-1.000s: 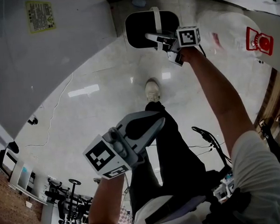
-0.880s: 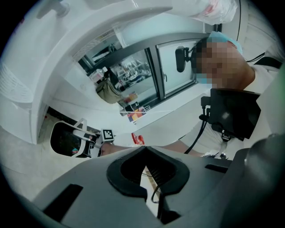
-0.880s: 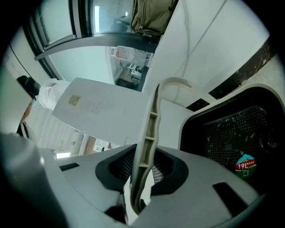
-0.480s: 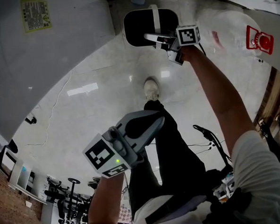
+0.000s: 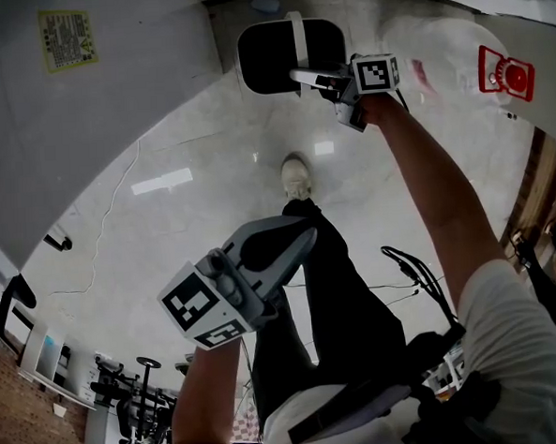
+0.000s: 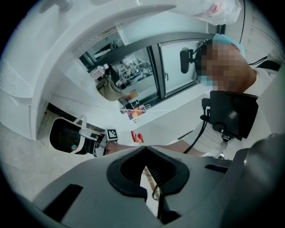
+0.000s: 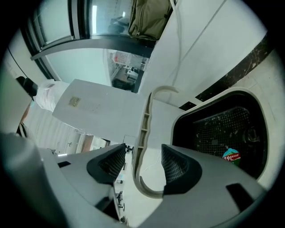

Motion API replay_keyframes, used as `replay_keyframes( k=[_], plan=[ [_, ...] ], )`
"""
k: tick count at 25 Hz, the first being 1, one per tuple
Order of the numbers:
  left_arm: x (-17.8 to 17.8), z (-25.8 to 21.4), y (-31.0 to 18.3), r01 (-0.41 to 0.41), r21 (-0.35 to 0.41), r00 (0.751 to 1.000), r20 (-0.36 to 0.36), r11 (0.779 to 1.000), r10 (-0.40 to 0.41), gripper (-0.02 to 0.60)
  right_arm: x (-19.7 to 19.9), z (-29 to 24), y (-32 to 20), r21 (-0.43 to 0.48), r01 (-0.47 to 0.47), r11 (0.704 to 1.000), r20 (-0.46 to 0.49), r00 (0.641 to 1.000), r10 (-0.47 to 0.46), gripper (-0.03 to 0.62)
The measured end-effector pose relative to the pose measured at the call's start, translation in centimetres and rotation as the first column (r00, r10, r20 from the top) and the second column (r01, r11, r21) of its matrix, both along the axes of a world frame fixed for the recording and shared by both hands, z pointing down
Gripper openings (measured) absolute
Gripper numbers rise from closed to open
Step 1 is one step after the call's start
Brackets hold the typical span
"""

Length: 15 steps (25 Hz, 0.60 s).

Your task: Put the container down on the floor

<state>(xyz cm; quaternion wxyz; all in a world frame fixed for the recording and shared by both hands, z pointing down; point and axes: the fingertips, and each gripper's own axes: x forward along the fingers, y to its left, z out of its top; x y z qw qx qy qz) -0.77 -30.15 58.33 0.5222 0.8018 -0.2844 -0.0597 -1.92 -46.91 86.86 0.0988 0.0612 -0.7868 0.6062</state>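
White plastic with a black mesh-looking inside, that's the container, and it sits at the top middle of the head view, apparently down on the pale glossy floor right by the wall (I can't see its underside, so "resting" is my read, not a sure thing). The right gripper reaches out to its white handle. In the right gripper view the jaws are opening: the fingers stand apart with the curved handle in the gap, and neither pad looks pressed on it. The left gripper hangs low in the lower middle of the head view, near the person's leg, its fingers pressed together on nothing, well away from the container. So I'd say the putting-down part is basically done. What's left is small: finish letting go and pull the right gripper back off the handle without snagging it or tipping the container.
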Motion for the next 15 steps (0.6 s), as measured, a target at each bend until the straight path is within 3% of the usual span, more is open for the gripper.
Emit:
replay_keyframes(
  k=[9, 15],
  plan=[
    [0.2, -0.4, 0.2, -0.028, -0.027, 0.999, 0.026, 0.999, 0.028, 0.011, 3.9, -0.3, 1.8, -0.031, -0.006, 1.000, -0.090, 0.996, 0.003, 0.233],
    [0.8, -2.0, 0.3, -0.068, 0.001, 0.995, 0.069, 0.998, 0.067, 0.011, 7.9, -2.3, 3.8, -0.055, -0.044, 0.998, -0.118, 0.992, 0.037, 0.235]
  ],
)
